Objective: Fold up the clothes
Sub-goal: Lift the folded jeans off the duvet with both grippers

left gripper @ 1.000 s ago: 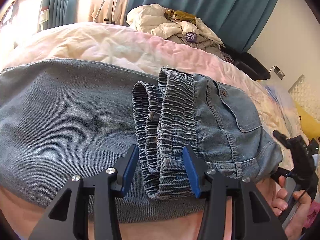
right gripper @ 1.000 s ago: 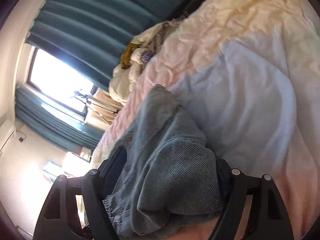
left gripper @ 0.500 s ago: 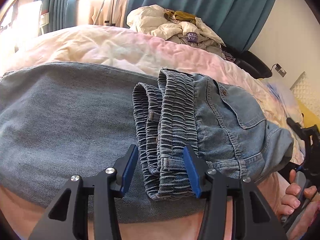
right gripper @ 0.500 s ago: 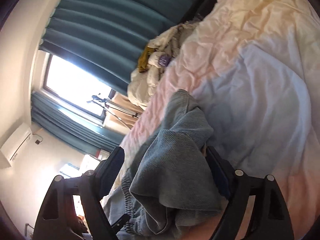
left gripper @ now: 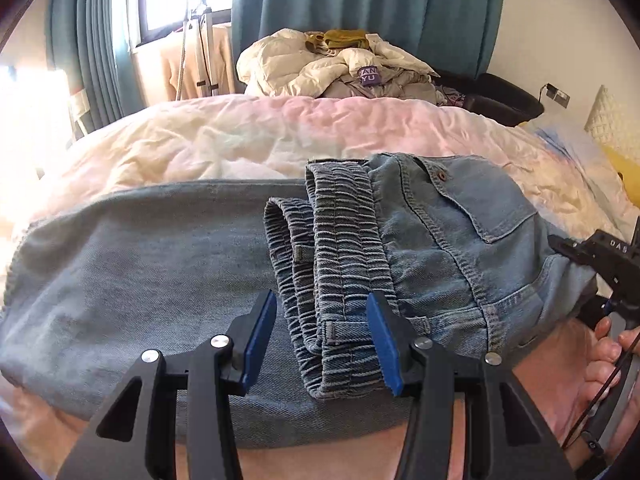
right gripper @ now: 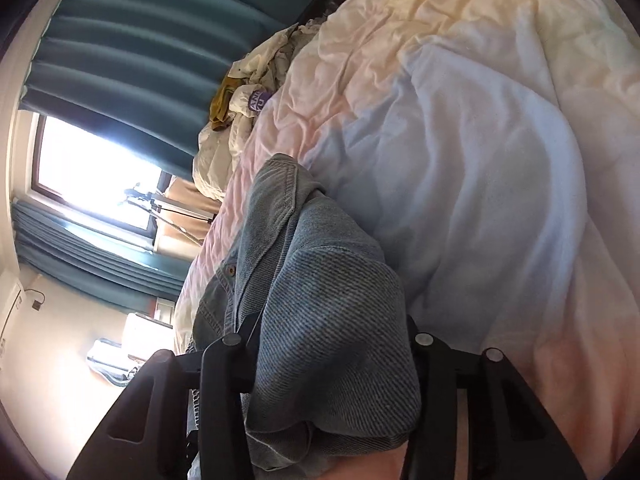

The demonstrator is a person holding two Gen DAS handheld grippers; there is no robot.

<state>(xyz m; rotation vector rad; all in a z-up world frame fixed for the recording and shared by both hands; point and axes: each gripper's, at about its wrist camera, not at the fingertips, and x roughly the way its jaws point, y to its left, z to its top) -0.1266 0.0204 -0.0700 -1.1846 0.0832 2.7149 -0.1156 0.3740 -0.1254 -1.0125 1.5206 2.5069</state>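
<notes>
Light blue jeans (left gripper: 132, 280) lie across the bed, folded so the elastic waistband (left gripper: 336, 280) and back pocket (left gripper: 480, 216) rest on top of the legs. My left gripper (left gripper: 324, 340) is open, its blue-padded fingers (left gripper: 260, 336) on either side of the waistband's near end. My right gripper (right gripper: 332, 364) is shut on a thick fold of the jeans (right gripper: 332, 320); its fingertips are hidden under the denim. The right gripper also shows in the left wrist view (left gripper: 600, 264), at the right end of the fold, held by a hand.
The jeans lie on a bed with a crumpled pink, cream and white duvet (left gripper: 280, 136), also in the right wrist view (right gripper: 480, 160). A pile of clothes and a cream jacket (left gripper: 340, 64) sits at the far edge. Teal curtains (left gripper: 360, 4) and a window are behind.
The right gripper has lifted and swung with the denim fold, then come back lower over the bed. The left gripper has stayed open around the waistband, its view tilting up a little.
</notes>
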